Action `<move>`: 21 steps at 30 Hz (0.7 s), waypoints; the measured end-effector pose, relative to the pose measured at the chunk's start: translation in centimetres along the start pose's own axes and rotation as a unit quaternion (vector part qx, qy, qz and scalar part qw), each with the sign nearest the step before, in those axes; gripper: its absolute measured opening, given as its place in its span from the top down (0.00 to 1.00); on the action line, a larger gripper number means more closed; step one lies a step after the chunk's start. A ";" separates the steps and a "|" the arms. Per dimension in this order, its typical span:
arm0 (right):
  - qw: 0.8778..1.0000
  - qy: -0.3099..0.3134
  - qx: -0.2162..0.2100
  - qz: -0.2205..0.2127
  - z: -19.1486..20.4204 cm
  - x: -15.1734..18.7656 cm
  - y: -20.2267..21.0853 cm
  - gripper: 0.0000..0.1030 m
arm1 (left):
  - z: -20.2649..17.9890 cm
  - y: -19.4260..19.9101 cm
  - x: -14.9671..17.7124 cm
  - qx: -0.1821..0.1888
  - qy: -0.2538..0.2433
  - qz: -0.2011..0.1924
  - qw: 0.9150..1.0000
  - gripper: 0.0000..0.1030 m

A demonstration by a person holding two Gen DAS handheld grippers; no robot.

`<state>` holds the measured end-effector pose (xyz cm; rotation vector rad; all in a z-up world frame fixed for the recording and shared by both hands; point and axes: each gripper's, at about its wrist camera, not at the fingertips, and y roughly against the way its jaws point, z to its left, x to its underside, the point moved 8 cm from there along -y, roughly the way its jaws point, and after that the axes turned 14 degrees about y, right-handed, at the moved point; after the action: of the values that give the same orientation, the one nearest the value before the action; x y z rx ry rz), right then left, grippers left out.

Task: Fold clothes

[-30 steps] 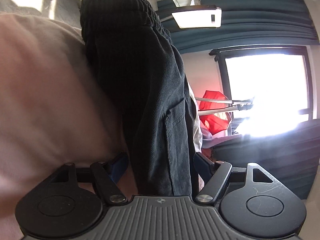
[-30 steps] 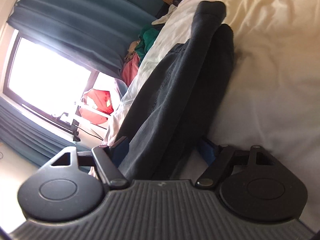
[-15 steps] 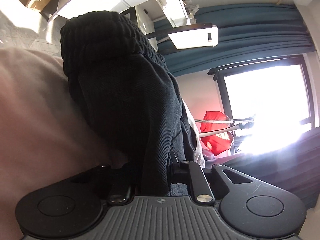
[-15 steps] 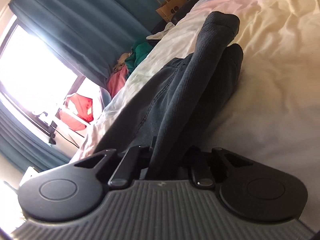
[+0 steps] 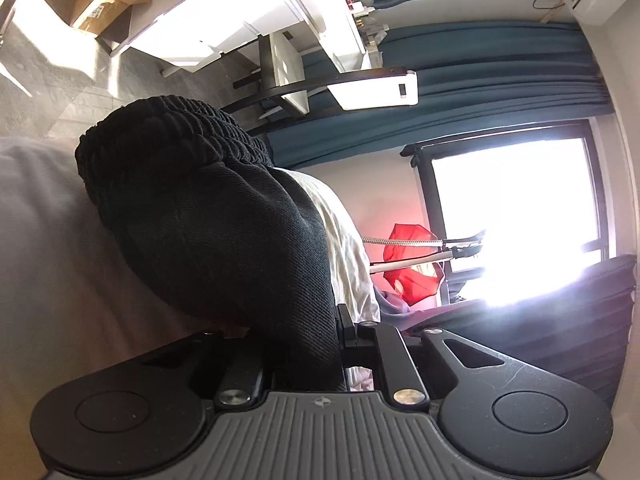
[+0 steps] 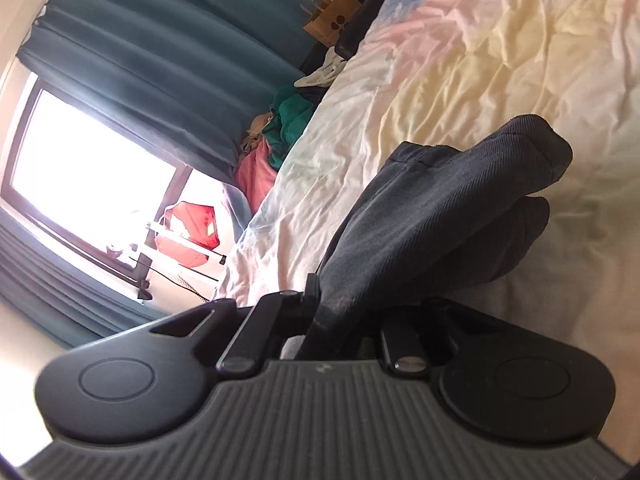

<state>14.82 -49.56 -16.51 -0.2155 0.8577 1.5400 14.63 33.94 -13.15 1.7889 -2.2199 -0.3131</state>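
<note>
left tongs (image 5: 304, 344) clamped on dark trousers (image 5: 216, 232), right tongs (image 6: 344, 320) likewise

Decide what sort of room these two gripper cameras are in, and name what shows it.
Most likely a bedroom: a bed with a rumpled pastel sheet, teal curtains beside a bright window, and clothes piled along the bed's edge.

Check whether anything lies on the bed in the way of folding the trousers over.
Nothing visible does. Both claws, left and right, grip the dark trousers, and the bedsheet beyond them shows only wrinkles.
</note>
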 end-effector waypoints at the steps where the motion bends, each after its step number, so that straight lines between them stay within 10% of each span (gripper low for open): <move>1: 1.000 -0.012 -0.002 0.005 -0.4 0.0 0.8 0.89 | 0.5 1.4 -0.1 -0.002 0.012 0.003 1.000 0.87; 17: 0.983 -0.169 -0.011 0.072 -6.3 4.4 2.2 0.83 | 3.7 4.7 -0.1 -0.088 -0.024 -0.011 0.996 0.80; 21: 0.980 -0.189 -0.002 0.058 -6.5 4.5 1.8 0.48 | 3.1 5.2 0.7 -0.133 -0.073 -0.020 0.988 0.65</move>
<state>10.06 -49.94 -23.10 0.1255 0.5729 1.6245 8.63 34.34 -14.30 1.7156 -2.1185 -0.7346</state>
